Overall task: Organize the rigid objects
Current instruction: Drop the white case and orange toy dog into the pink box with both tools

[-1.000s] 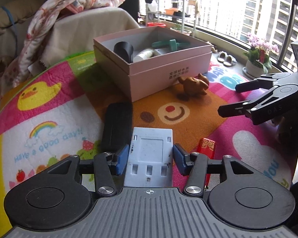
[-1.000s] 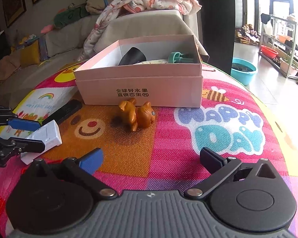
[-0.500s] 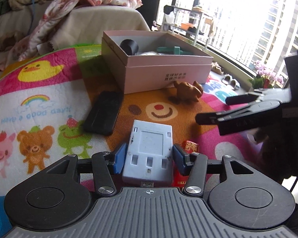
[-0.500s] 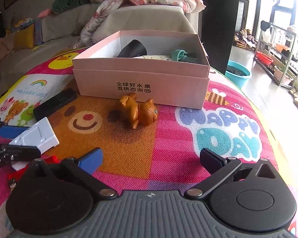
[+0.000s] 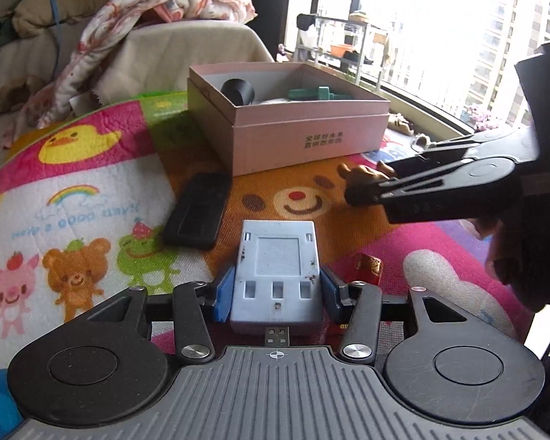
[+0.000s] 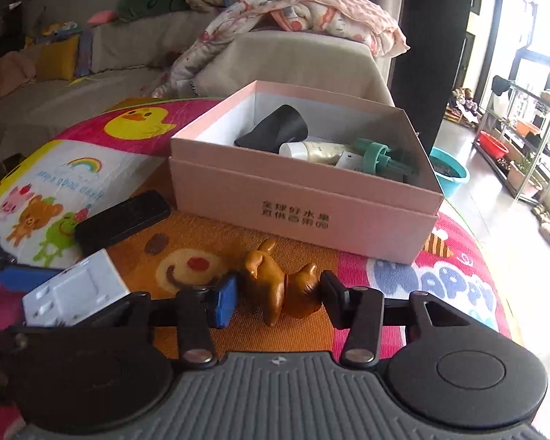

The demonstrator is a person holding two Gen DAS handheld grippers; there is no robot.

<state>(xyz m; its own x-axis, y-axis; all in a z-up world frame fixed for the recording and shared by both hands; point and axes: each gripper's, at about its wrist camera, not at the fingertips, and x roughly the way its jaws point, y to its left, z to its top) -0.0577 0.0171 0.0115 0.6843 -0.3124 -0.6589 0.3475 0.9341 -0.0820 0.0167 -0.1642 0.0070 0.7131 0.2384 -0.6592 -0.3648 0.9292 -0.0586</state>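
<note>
A bright play mat (image 6: pixel 403 282) with cartoon animals carries everything. A pink box (image 6: pixel 304 216) sits near the mat's far edge. Inside are a black cone-shaped thing (image 6: pixel 278 128), a white tube (image 6: pixel 315 151) and a green plastic piece (image 6: pixel 381 157), partly hidden by the box wall. A flat black case (image 5: pixel 198 216) lies on the mat near the box's left corner.

The left gripper (image 5: pixel 277 289) tilts down and squeezes a pale blue-white charger block (image 5: pixel 278 267) between its pads. A small red thing (image 5: pixel 368 267) peeks out behind; I cannot tell what it is.

The right gripper (image 6: pixel 278 293) also tilts down. Its jaws are closing around the brown toy animal (image 6: pixel 275 282), which lies just in front of the box, and both pads touch it.
</note>
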